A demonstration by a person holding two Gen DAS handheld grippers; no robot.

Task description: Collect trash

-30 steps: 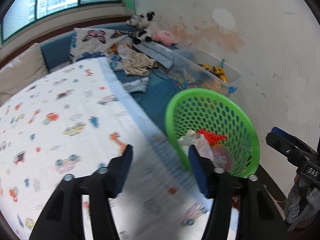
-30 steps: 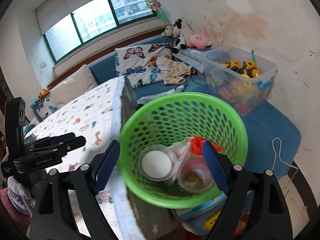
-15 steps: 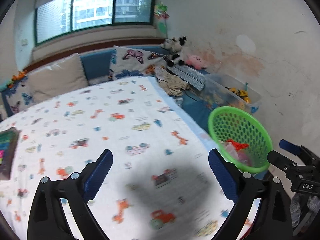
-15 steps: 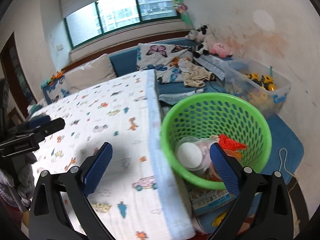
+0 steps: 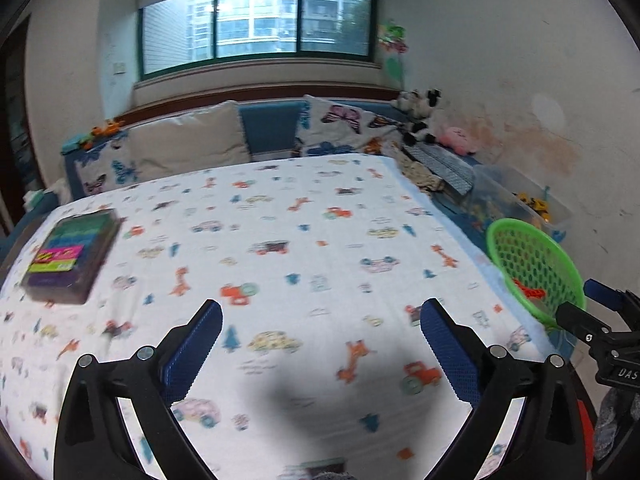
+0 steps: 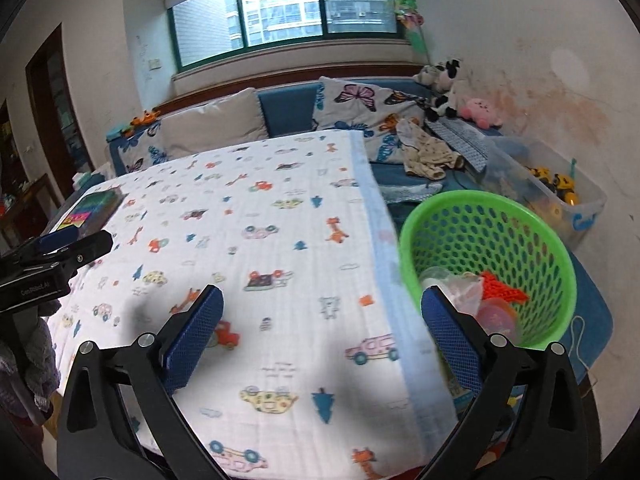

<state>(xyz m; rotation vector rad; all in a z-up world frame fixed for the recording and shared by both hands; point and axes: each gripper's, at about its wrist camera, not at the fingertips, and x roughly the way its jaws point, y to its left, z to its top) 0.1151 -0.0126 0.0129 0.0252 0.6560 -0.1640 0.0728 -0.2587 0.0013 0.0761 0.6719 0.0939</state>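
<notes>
Left hand-held gripper (image 5: 320, 322): released, jaws spread wide, nothing between them; black arms, blue ribbed pads; hangs over the near part of the table.
Right hand-held gripper (image 6: 322, 310): released, jaws equally wide, empty; left pad over the cloth, right pad in front of the basket's near rim; also seen at the right edge of the left wrist view (image 5: 600, 320).
Cloth (image 5: 304, 248): white, soft, slightly crinkled, printed with small cars, giraffes and trees; pale blue border along the right edge; covers the table.
Table edge: right side drops straight beside the basket; near edge cut off by the frame.
Box (image 5: 72, 254): flat, rectangular, dark with bright colour bands; lies at the far left of the table, well apart from both hand-held grippers.
Basket (image 6: 488, 268): round, green plastic, walls pierced with holes; stands below table level just beside the right edge, on a blue mat.
Trash (image 6: 476, 296): inside the basket; crumpled clear plastic, an orange knitted piece, a pinkish round lid.
Bin (image 6: 560, 192): clear plastic, rectangular, yellow toys inside; behind the basket by the stained wall.
Sofa (image 6: 288, 112): blue, under the window; beige and butterfly-print cushions, plush toys, crumpled clothes at its right end.
Open room: middle of the cloth bare between box and basket.
</notes>
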